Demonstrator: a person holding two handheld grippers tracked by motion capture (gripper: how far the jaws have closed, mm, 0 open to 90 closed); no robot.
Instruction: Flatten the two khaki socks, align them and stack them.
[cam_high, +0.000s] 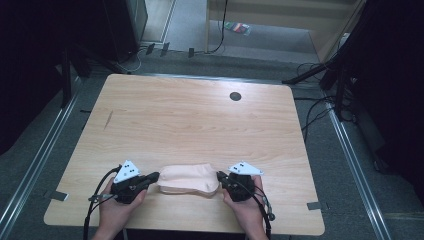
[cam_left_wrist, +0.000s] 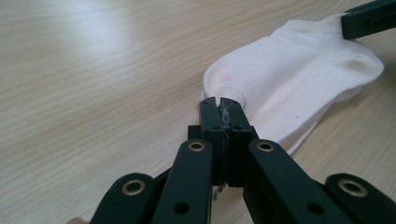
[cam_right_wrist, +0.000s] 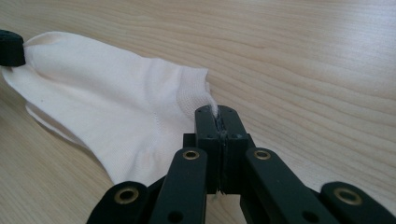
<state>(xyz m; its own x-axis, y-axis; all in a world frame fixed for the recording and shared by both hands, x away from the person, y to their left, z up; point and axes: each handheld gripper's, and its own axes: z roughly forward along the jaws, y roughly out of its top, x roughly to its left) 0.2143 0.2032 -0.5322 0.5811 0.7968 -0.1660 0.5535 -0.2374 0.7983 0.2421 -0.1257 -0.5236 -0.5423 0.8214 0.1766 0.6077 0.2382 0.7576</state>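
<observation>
A pale cream ankle sock (cam_high: 187, 179) lies flat near the front edge of the wooden table (cam_high: 200, 115), with a second layer of fabric showing under its edge. My left gripper (cam_high: 156, 176) is shut on the sock's left end; in the left gripper view its jaws (cam_left_wrist: 219, 105) pinch the rounded end of the sock (cam_left_wrist: 299, 79). My right gripper (cam_high: 219, 176) is shut on the right end; in the right gripper view the closed jaws (cam_right_wrist: 217, 112) hold a bit of the cuff of the sock (cam_right_wrist: 107, 107). Each gripper view shows the other gripper's tip on the far end.
A small dark round hole (cam_high: 235, 96) sits in the table's far right part. The table's front edge runs just below the person's hands. Cables (cam_high: 310, 115) and dark stands lie on the floor around the table.
</observation>
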